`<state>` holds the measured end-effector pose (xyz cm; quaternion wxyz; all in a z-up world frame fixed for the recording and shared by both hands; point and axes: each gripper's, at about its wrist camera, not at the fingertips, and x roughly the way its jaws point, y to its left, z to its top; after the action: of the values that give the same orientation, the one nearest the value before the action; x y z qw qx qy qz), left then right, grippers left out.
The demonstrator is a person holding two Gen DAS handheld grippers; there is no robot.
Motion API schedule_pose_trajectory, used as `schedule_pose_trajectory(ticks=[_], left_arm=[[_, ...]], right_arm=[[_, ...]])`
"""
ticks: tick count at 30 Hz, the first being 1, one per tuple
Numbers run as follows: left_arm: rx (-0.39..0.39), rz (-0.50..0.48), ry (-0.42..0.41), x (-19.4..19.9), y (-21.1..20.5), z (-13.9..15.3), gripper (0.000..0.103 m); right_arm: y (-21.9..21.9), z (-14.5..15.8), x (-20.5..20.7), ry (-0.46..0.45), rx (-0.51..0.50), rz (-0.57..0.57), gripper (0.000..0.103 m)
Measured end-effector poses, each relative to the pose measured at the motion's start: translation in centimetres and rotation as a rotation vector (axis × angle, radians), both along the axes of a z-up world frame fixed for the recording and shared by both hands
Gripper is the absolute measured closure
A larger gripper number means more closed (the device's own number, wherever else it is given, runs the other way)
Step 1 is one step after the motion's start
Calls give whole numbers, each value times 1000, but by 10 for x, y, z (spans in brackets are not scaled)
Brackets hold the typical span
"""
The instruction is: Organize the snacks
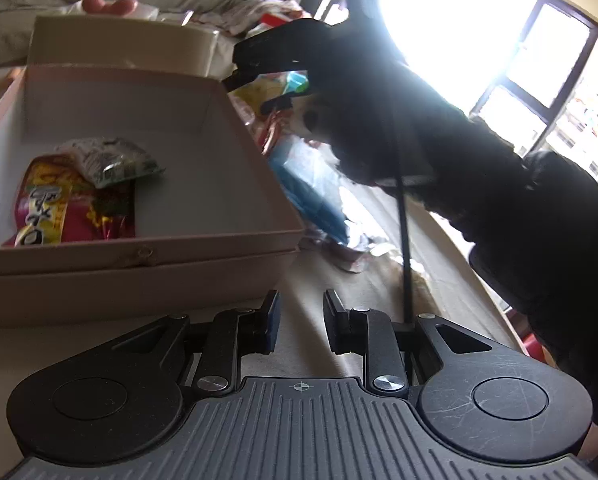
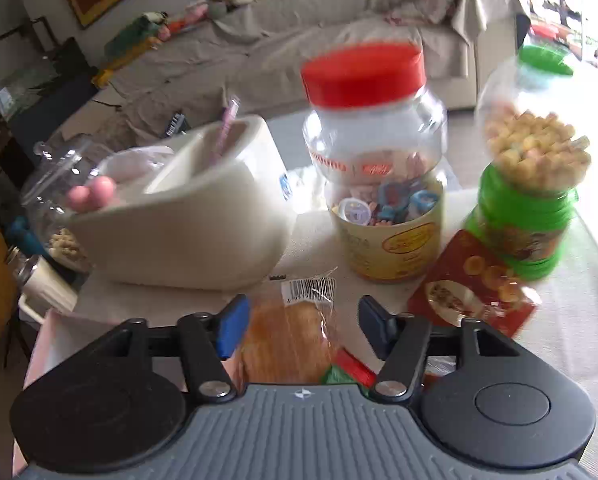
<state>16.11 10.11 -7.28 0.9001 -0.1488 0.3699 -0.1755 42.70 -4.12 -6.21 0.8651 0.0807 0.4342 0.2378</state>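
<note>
In the left wrist view a pink cardboard box (image 1: 219, 248) holds a red-and-yellow snack bag (image 1: 55, 204) and a green-and-white packet (image 1: 111, 160). My left gripper (image 1: 299, 326) is open and empty, low over the table beside the box's near right corner. My right gripper (image 1: 271, 64) shows there as a dark shape above a pile of snack packets (image 1: 311, 184). In the right wrist view my right gripper (image 2: 303, 328) is open, its fingers on either side of a clear-wrapped orange bread packet (image 2: 287, 344) with a barcode label; they do not touch it.
Behind stand a white tilted bin (image 2: 195, 216), a red-lidded jar (image 2: 379, 160) of sweets, a green-lidded jar (image 2: 535, 168) of biscuits and a red biscuit box (image 2: 471, 284). A glass jar (image 2: 55, 184) sits far left. A sofa (image 2: 299, 20) lies beyond the table.
</note>
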Motion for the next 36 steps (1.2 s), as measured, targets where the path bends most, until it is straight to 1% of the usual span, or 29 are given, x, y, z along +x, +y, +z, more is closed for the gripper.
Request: schedule_pose_trajectory(ticks=[2, 4, 6, 8, 11, 13, 16, 18, 20, 23, 24, 25, 26, 27, 29, 30, 31, 32, 35, 36], left_arm=[[0, 14, 8, 1, 2, -3, 77], [-3, 25, 4, 2, 3, -4, 77], [-6, 38, -5, 1, 6, -4, 76], [-20, 45, -9, 2, 7, -5, 77], [-60, 31, -4, 7, 7, -7, 77], [-68, 26, 0, 11, 4, -8, 77], [-81, 33, -4, 17, 1, -8, 77], [-97, 43, -6, 19, 1, -8, 77], [-108, 36, -13, 18, 0, -6, 77], [-121, 5, -44, 15, -3, -1, 77], [-119, 1, -52, 15, -4, 0, 77], [-113, 1, -53, 14, -5, 0, 77], [-107, 5, -52, 17, -8, 1, 77], [-103, 10, -50, 17, -9, 1, 77], [-101, 21, -41, 13, -10, 1, 77], [-97, 27, -35, 12, -11, 2, 77], [-91, 32, -28, 10, -11, 2, 77], [-84, 34, -23, 7, -11, 2, 77], [-65, 40, -16, 1, -11, 3, 77], [-59, 42, -17, -1, -10, 4, 77]], right_arm=[[6, -11, 9, 47, 14, 21, 57], [2, -12, 11, 63, 41, 40, 60], [-7, -11, 10, 78, 54, 77, 66], [-22, -12, 2, 101, 71, 108, 67], [-45, -11, -17, 115, 81, 156, 69], [-60, -12, -33, 130, 82, 182, 70], [-81, -10, -57, 129, 69, 219, 70], [-91, -10, -69, 141, 78, 243, 71], [-101, -8, -82, 135, 72, 256, 71], [-113, 1, -97, 113, 80, 314, 71], [-118, 4, -98, 100, 83, 309, 69], [-121, 8, -100, 66, 81, 284, 65], [-121, 12, -98, 12, 56, 246, 47], [-121, 17, -96, -58, 16, 200, 28], [-115, 19, -86, -222, -90, 107, 18], [-110, 17, -76, -273, -137, 79, 18], [-104, 12, -63, -286, -173, 57, 18], [-98, 5, -47, -265, -188, 36, 18], [-84, -17, -4, -127, -171, -9, 18], [-81, -24, 4, -97, -176, -23, 18]])
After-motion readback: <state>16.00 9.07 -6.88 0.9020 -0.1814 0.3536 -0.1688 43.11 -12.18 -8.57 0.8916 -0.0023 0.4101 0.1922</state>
